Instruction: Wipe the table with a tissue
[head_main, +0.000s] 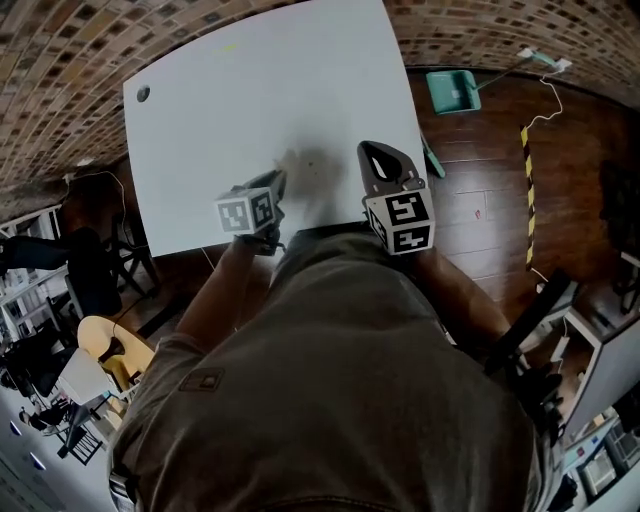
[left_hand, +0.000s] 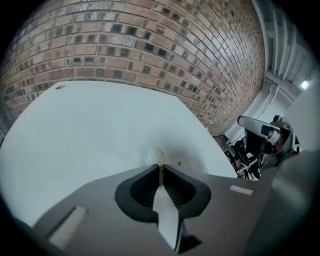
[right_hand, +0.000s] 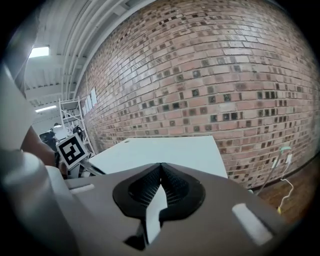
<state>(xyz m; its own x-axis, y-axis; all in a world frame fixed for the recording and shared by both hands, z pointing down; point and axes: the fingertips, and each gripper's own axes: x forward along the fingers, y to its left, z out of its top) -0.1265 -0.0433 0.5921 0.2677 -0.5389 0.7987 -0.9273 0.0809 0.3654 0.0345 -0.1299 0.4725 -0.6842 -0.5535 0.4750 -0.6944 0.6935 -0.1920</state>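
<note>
Your tissue (left_hand: 152, 156) is a small white crumpled wad, pinched at its near end in your left claw (left_hand: 160, 167), whose jaws are closed on it. The wad's free end touches the bench (left_hand: 90, 125) close to the middle of the near edge. Just beside it, on the right, sits a tiny yellowish spot (left_hand: 179, 163). The bench is a plain white rectangle with rounded corners and a small dark round hole (head_main: 143, 94) at its far left corner.

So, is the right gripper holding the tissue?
No, the right gripper is shut on nothing; the left gripper pinches the tissue.
</note>
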